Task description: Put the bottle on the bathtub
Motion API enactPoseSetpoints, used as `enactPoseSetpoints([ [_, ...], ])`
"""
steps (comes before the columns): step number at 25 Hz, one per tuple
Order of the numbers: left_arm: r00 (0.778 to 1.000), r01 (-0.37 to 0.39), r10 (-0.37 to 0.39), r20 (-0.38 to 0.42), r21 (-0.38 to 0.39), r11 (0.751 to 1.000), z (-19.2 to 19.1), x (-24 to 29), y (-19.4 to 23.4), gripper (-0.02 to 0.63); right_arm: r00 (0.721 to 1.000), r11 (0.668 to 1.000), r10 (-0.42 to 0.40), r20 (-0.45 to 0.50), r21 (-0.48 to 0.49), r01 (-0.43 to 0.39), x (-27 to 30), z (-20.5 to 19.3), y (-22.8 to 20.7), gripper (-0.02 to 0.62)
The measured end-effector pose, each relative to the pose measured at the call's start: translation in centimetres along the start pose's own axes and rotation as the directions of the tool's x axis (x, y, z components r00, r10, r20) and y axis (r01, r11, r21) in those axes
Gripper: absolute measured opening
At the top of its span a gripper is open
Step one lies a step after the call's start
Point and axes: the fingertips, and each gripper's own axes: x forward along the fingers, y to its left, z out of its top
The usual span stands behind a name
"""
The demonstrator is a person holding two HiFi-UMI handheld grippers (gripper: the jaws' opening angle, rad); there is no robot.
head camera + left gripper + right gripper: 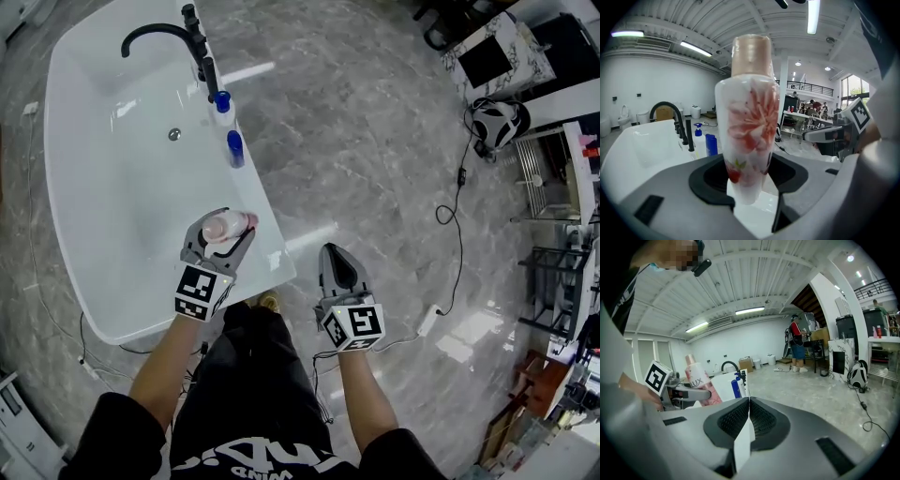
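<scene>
My left gripper (pixel 228 232) is shut on a white bottle (pixel 226 226) with a pink flower print and a pink cap, over the near right rim of the white bathtub (pixel 112 187). In the left gripper view the bottle (pixel 747 126) stands upright between the jaws, its base hanging just above the tub rim (pixel 754 213). My right gripper (pixel 337 267) is shut and holds nothing, over the floor to the right of the tub. From the right gripper view the bottle (pixel 699 380) shows at the left.
Two blue bottles (pixel 223 103) (pixel 235 148) stand on the tub's right rim beside a black faucet (pixel 173 42). A white cable and plug (pixel 428 321) lie on the grey marble floor. Shelving (pixel 553 178) stands at the right. A person (pixel 796 341) stands far back.
</scene>
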Motion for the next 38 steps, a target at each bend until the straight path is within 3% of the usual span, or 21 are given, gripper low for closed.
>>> enactPoseSetpoints([
  [15, 0.997, 0.004, -0.001, -0.083, 0.046, 0.999, -7.7, 9.8, 3.3, 0.244, 0.999, 0.999, 0.0, -0.042, 0.041, 0.002, 7.3, -5.2, -3.7, 0.026],
  [23, 0.995, 0.006, -0.001, -0.098, 0.052, 0.999, -8.8, 12.0, 3.6, 0.244, 0.998, 0.998, -0.006, -0.066, 0.057, 0.01, 8.3, -6.7, -4.8, 0.026],
  [30, 0.994, 0.022, -0.009, -0.107, 0.12, 0.993, -9.2, 12.3, 2.7, 0.247, 0.997, 0.997, -0.01, -0.076, 0.072, 0.015, 8.5, -7.0, -5.2, 0.026],
  [38, 0.992, 0.024, -0.011, -0.126, 0.103, 0.994, -9.2, 12.1, 2.8, 0.249, 0.996, 0.997, -0.007, -0.089, 0.082, 0.014, 7.5, -6.4, -4.8, 0.026],
])
